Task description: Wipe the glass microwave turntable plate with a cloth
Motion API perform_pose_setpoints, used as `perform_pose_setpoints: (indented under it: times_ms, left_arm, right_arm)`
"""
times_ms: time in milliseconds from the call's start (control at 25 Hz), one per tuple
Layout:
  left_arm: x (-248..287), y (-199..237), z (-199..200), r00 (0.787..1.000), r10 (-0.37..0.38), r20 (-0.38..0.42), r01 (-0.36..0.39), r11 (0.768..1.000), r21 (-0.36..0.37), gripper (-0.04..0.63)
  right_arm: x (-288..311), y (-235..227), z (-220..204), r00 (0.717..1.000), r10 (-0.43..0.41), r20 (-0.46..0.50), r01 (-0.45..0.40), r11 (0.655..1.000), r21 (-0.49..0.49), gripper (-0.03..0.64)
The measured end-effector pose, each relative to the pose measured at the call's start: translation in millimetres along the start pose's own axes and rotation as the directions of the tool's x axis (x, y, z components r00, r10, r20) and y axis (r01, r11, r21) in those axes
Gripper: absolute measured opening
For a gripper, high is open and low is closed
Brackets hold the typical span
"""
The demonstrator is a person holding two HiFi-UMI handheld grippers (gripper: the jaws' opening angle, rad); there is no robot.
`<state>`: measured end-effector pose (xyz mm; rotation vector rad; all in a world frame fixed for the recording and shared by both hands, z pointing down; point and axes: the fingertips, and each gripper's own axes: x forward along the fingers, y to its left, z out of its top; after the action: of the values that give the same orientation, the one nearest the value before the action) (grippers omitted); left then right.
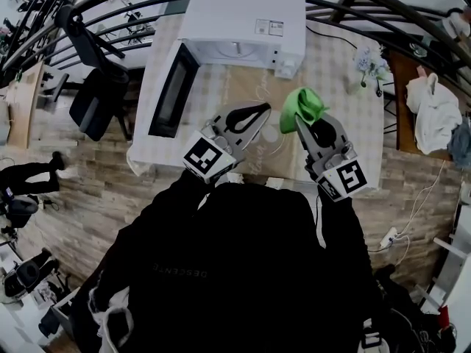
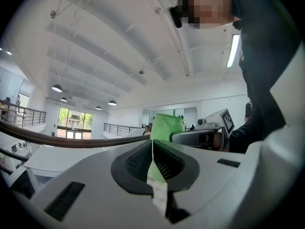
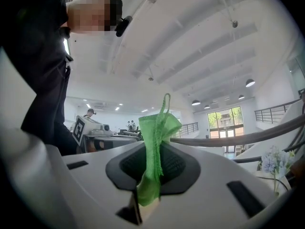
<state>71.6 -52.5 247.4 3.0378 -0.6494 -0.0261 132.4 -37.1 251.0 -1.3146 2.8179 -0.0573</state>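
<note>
My right gripper [image 1: 298,120] [image 3: 155,149] is shut on a green cloth [image 1: 303,105] [image 3: 159,125], which sticks up out of its jaws in a bunch. My left gripper [image 1: 265,109] [image 2: 152,144] is beside it on the left, jaws closed to a thin slit with nothing that I can make out between them. Both point up and away from the table, over its near edge. The left gripper view shows the cloth [image 2: 167,124] and the right gripper [image 2: 200,136] just beyond its jaws. A faint pale round shape [image 1: 269,134] lies between the grippers; whether it is the glass plate I cannot tell.
A white microwave [image 1: 243,17] stands at the table's [image 1: 331,79] far side, its dark door [image 1: 173,87] swung open to the left. A small vase of flowers [image 1: 366,63] is at the right. An office chair [image 1: 96,98] stands left of the table; railings run behind.
</note>
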Motion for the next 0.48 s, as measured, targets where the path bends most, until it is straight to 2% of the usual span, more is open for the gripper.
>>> perform_pose_setpoints:
  times_ms: [480]
  left_arm:
    - [7.9,-1.8,1.1,1.0,-0.007,-0.002,0.007,1.0,0.001,0.021]
  right_arm:
    - [-2.3,-6.0,-9.4,0.999,-0.026,-0.025,0.026,1.0,-0.006,0.06]
